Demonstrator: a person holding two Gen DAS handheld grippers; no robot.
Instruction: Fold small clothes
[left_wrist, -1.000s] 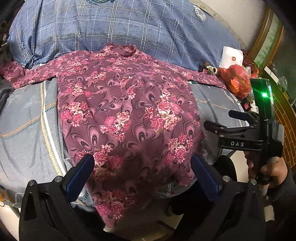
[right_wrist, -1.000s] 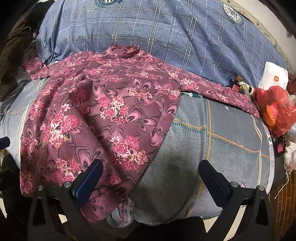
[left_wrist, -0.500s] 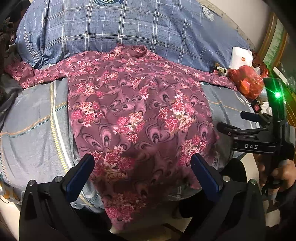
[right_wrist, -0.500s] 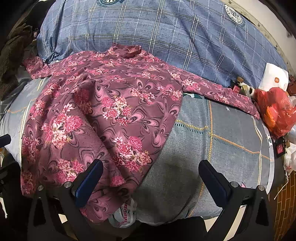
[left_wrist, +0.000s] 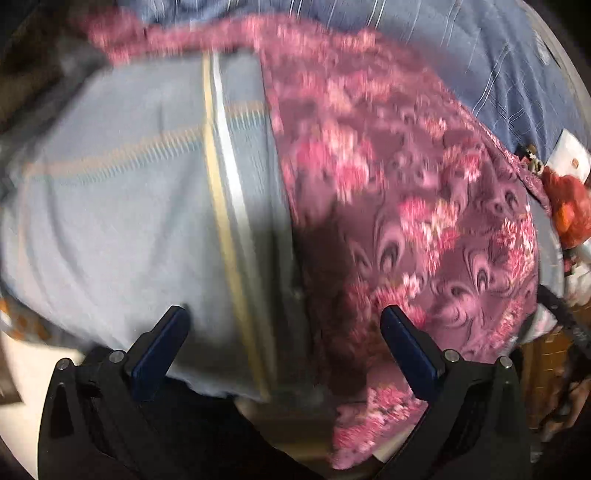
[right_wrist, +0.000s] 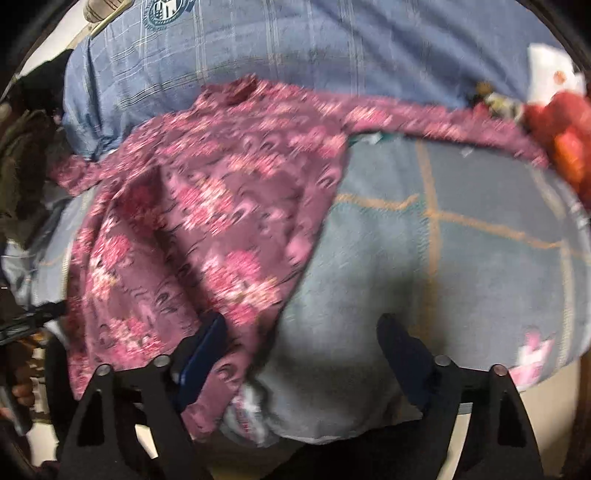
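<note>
A maroon top with pink flowers (left_wrist: 406, 206) lies spread on a grey-blue blanket (left_wrist: 122, 229), sleeves out to both sides, hem hanging over the near bed edge. My left gripper (left_wrist: 284, 347) is open and empty, low at the bed edge, over the top's left side edge. My right gripper (right_wrist: 299, 354) is open and empty at the top's (right_wrist: 207, 221) lower right corner; its left finger (right_wrist: 203, 354) lies against the hem cloth. Both views are motion-blurred.
A blue checked quilt (right_wrist: 332, 44) lies behind the top. A red plastic bag (right_wrist: 565, 140) and a white box (left_wrist: 569, 155) sit at the right of the bed. Dark clothes (right_wrist: 26, 155) lie at the far left. The other gripper's frame (left_wrist: 569, 325) shows at right.
Both grippers have moved forward and down toward the bed edge. The left one swung left to the top's left side; the right one closed in on the hem's right corner.
</note>
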